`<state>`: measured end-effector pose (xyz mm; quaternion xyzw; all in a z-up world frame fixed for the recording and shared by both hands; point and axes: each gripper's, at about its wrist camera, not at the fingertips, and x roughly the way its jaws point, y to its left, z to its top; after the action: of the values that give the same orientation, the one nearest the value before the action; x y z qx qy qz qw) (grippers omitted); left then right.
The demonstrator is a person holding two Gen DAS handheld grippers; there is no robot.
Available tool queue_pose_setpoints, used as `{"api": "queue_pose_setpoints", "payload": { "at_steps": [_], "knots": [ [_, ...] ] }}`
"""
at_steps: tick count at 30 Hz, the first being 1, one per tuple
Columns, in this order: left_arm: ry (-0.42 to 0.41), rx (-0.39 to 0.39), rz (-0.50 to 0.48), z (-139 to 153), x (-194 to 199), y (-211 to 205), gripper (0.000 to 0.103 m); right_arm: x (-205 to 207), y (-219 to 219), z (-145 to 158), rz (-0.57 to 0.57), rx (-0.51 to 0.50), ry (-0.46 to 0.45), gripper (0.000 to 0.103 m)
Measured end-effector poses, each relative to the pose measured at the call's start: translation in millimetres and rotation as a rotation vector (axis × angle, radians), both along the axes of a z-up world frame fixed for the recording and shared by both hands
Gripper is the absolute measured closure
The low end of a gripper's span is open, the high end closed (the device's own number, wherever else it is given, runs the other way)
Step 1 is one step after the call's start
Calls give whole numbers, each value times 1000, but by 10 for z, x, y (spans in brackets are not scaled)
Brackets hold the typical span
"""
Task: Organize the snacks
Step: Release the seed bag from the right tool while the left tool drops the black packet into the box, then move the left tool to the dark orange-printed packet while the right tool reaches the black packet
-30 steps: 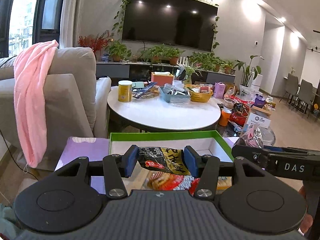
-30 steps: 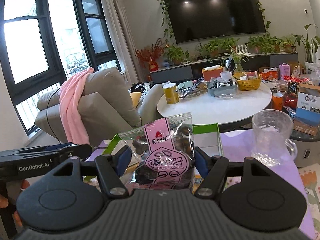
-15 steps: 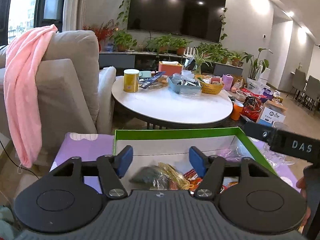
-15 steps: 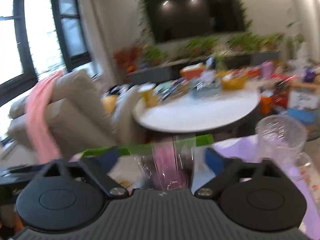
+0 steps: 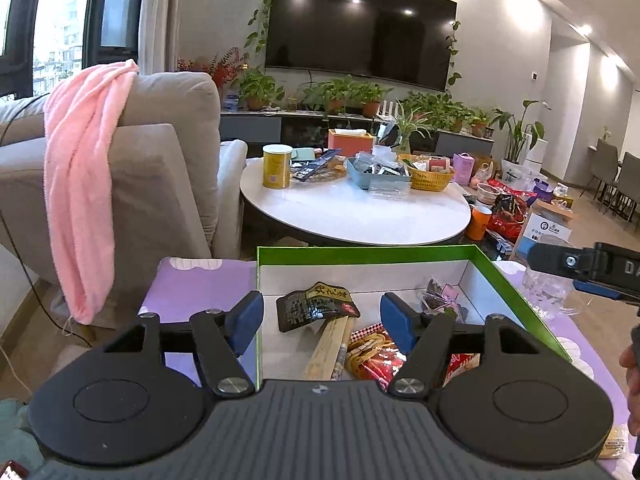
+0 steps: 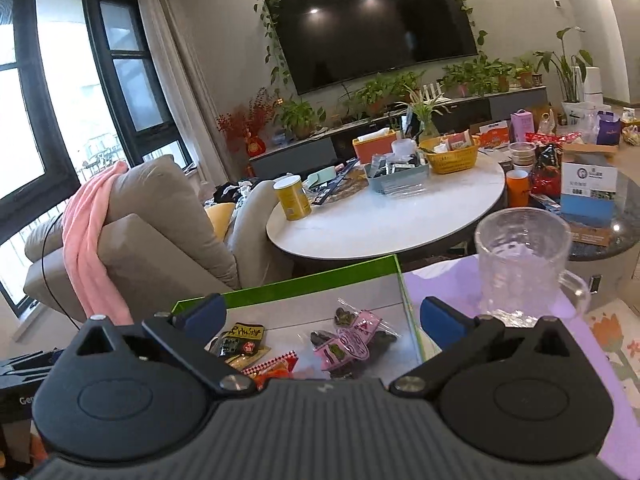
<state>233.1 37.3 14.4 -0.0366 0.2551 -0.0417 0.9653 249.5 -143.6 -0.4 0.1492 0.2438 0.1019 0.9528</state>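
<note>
Both packets have dropped since a second ago, so the black snack pack (image 5: 318, 306) and the pink plum bag (image 6: 352, 340) lie in the green-rimmed box (image 5: 360, 250), left gripper (image 5: 322, 316) and right gripper (image 6: 320, 316) spread and empty, next snack's up.

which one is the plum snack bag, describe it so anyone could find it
Find the green-edged box on the purple cloth. Inside, near its right wall, lies a clear bag of dark fruit. Its pink label sets it apart from the black-and-gold packet and red wrappers beside it.
</note>
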Motion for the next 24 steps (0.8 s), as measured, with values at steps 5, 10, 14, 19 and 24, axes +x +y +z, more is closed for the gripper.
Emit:
{"api": "queue_pose_setpoints", "payload": {
  "at_steps": [5,10,14,19,24],
  "knots": [
    [-13,-3,-7,74,-171,-24,41,-129,-14,68,4,-17,-9,42],
    [0,6,0,40,-325,-55,41,-258,-49,89,4,-19,-12,42],
    [25,3,16,-27,-431,-42,41,-341,-89,77,-6,-18,-1,42],
    [51,-12,34,-125,-568,-29,41,-438,-127,40,-17,-13,16,42],
    [88,-22,42,-240,-664,-28,41,-561,-204,-19,-33,-7,32,42]
  ]
}}
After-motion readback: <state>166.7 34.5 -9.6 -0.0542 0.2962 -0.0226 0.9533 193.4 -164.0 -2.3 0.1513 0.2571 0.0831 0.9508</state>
